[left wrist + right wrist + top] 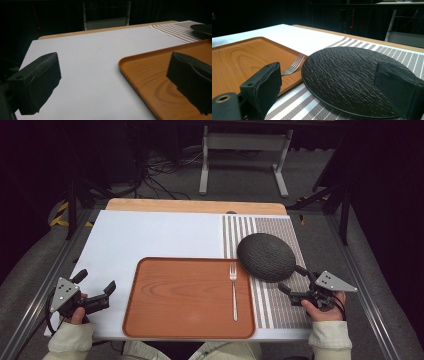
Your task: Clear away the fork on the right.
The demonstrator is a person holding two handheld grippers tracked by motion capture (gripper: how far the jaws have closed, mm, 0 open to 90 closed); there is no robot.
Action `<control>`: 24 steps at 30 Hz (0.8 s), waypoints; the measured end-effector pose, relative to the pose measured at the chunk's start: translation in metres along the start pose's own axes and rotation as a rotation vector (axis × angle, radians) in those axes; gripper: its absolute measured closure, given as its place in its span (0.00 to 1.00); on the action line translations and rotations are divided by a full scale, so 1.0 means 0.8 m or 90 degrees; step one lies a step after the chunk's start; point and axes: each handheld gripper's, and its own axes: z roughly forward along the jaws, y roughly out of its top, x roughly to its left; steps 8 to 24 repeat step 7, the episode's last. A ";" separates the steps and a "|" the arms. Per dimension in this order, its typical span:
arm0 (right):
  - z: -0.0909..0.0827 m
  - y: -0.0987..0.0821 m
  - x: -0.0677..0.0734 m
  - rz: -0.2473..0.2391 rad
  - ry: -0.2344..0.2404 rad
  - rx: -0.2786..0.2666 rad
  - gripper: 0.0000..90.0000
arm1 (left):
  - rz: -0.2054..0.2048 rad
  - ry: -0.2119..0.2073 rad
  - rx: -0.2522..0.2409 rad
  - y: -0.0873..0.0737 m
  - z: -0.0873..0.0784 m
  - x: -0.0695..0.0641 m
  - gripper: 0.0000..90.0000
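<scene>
Centrally, wooden tray (190,300) on white board (150,235); black plate (266,256) (rough-textured) on striped mat (280,305), overlapping tray's right edge. Fork (233,290) lying inside tray. Left gripper (95,287) spread wide over board; right gripper (295,280) spread wide beside plate's rim.

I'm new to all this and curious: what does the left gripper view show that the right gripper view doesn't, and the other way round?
Left gripper view: mostly bare white mat, with the tray's near corner between its own open jaws.

Right gripper view: the fork lying on the tray, and the textured top of the black plate up close, between its own open jaws.

Both: the wooden tray, the striped placemat, and the plate, just an edge in the left view.
</scene>
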 end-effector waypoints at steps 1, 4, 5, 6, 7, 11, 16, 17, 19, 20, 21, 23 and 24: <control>0.000 0.000 0.000 -0.001 -0.001 -0.002 0.09 | 0.000 0.000 0.000 0.000 0.000 0.000 0.00; 0.000 0.001 0.001 -0.001 0.000 -0.004 0.09 | -0.004 0.001 -0.003 0.000 0.000 0.000 0.00; 0.000 0.001 0.001 -0.001 0.000 -0.004 0.09 | -0.004 0.001 -0.003 0.000 0.000 0.000 0.00; 0.000 0.002 0.002 0.000 0.001 -0.006 0.09 | -0.004 0.000 -0.003 0.000 0.000 0.000 0.00; 0.000 0.002 0.002 0.000 0.001 -0.006 0.09 | -0.004 0.000 -0.003 0.000 0.000 0.000 0.00; 0.000 0.002 0.002 0.000 0.001 -0.006 0.09 | -0.004 0.000 -0.003 0.000 0.000 0.000 0.00; 0.000 0.002 0.002 0.000 0.001 -0.006 0.09 | -0.004 0.000 -0.003 0.000 0.000 0.000 0.00; 0.000 0.002 0.002 0.000 0.001 -0.006 0.09 | -0.004 0.000 -0.003 0.000 0.000 0.000 0.00; 0.000 0.002 0.002 0.000 0.001 -0.006 0.09 | -0.004 0.000 -0.003 0.000 0.000 0.000 0.00; 0.000 0.002 0.002 0.000 0.001 -0.006 0.09 | -0.004 0.000 -0.003 0.000 0.000 0.000 0.00; 0.000 0.002 0.002 0.000 0.001 -0.006 0.09 | -0.004 0.000 -0.003 0.000 0.000 0.000 0.00; 0.000 0.002 0.002 0.000 0.001 -0.006 0.09 | -0.004 0.000 -0.003 0.000 0.000 0.000 0.00; 0.000 0.002 0.002 0.000 0.001 -0.006 0.09 | -0.004 0.000 -0.003 0.000 0.000 0.000 0.00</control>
